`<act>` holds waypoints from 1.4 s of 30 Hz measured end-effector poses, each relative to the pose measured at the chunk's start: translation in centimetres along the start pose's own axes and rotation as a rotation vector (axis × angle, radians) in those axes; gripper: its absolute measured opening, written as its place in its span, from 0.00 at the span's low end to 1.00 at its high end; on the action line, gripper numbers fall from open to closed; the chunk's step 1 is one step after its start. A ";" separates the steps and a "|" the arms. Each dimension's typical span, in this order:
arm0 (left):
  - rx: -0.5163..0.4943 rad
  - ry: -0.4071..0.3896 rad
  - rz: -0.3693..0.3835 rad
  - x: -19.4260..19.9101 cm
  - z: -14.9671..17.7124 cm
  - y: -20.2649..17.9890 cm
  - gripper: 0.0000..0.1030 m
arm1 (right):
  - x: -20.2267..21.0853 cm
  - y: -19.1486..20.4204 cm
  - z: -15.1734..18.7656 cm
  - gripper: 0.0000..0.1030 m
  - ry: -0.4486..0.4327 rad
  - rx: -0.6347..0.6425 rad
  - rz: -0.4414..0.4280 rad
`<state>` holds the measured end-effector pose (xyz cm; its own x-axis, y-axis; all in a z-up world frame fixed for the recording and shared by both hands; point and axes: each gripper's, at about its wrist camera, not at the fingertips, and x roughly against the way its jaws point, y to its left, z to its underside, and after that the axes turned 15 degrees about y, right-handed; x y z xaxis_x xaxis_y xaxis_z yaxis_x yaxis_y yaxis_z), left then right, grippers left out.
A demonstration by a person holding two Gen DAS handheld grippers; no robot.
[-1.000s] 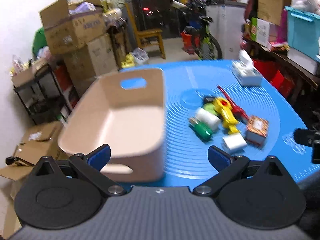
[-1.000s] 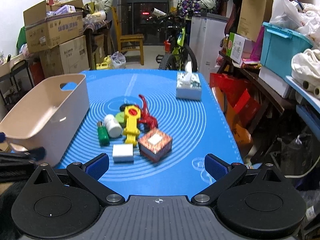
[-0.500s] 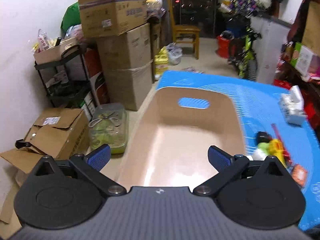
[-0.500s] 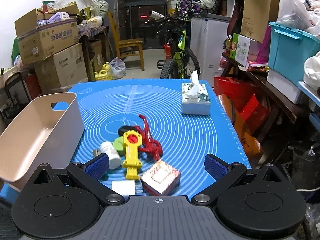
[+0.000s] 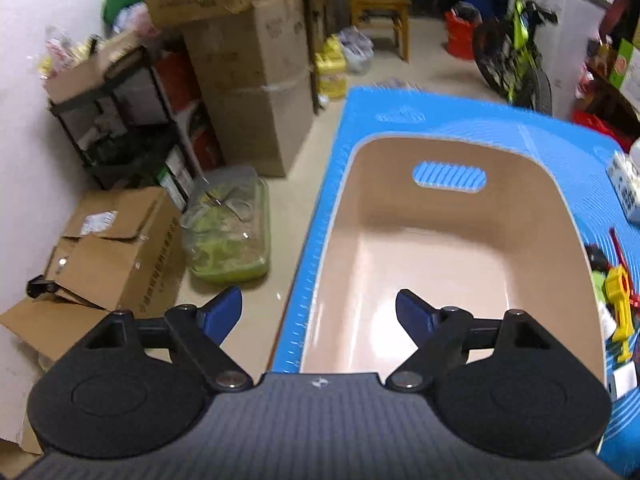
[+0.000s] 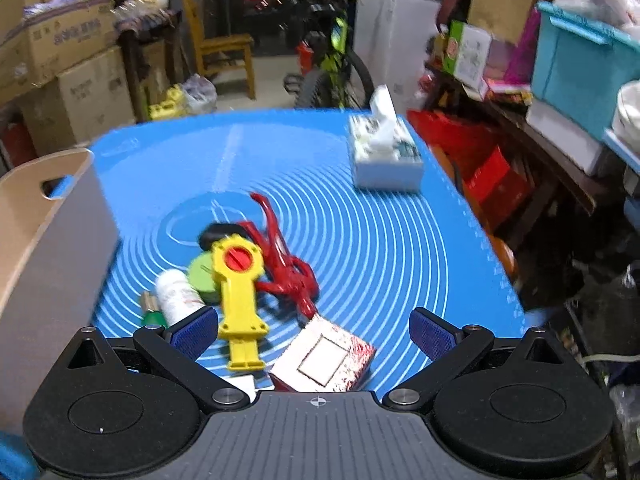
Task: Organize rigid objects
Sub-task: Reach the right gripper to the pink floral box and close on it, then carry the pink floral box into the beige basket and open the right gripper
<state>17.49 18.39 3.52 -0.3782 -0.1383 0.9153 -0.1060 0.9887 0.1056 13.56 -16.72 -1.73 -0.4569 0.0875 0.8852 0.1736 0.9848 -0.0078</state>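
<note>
Left wrist view: the left claw [image 5: 318, 312] is held wide apart and nothing is gripped. One finger [image 5: 222, 312] hangs past the table side, over the floor, and the other is above the bin [image 5: 448, 260]. The bin's left wall is straddled, so it may be about to be gripped or steadied. The bin is seen to have nothing in it. It is set on the blue mat [image 5: 440, 120], at the left side, with a handle hole in its far wall. It is likely put there so the toys can be dropped in.

Seen from the right wrist, the right claw [image 6: 314, 330] is also spread open and bare. It is held low over the pile of things, likely so one can be picked. Just under it a red patterned box [image 6: 324, 364] is found, and a yellow toy [image 6: 240, 292] is partly between the fingers. A white block [image 6: 242, 384] is half hidden by the claw body. Beside the yellow toy a white bottle [image 6: 178, 294], a green disc [image 6: 202, 276], a small green bottle [image 6: 152, 312], a black thing [image 6: 218, 234] and a red toy [image 6: 284, 264] are crowded close, some touching. A clean grab could be spoiled by these near things.

Farther off, a tissue box [image 6: 384, 156] is set well apart. Cartons [image 5: 244, 76] and a bike [image 6: 332, 64] are kept off the table, out of the way.
</note>
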 end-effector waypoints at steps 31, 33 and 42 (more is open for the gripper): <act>-0.052 0.143 0.064 -4.1 0.0 1.6 0.14 | -6.7 0.1 0.4 0.71 0.230 -0.066 0.035; -0.061 0.138 0.063 -3.9 0.1 1.6 0.12 | -6.6 0.2 0.4 0.67 0.226 -0.065 0.032; -0.051 0.136 0.086 -3.9 0.0 1.9 0.09 | -5.7 1.1 1.3 0.60 0.171 -0.034 0.065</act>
<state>18.73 20.80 0.14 -0.2552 -0.0474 0.9657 -0.0309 0.9987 0.0409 15.23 -15.95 -7.37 -0.2888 0.1213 0.9497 0.2284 0.9720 -0.0547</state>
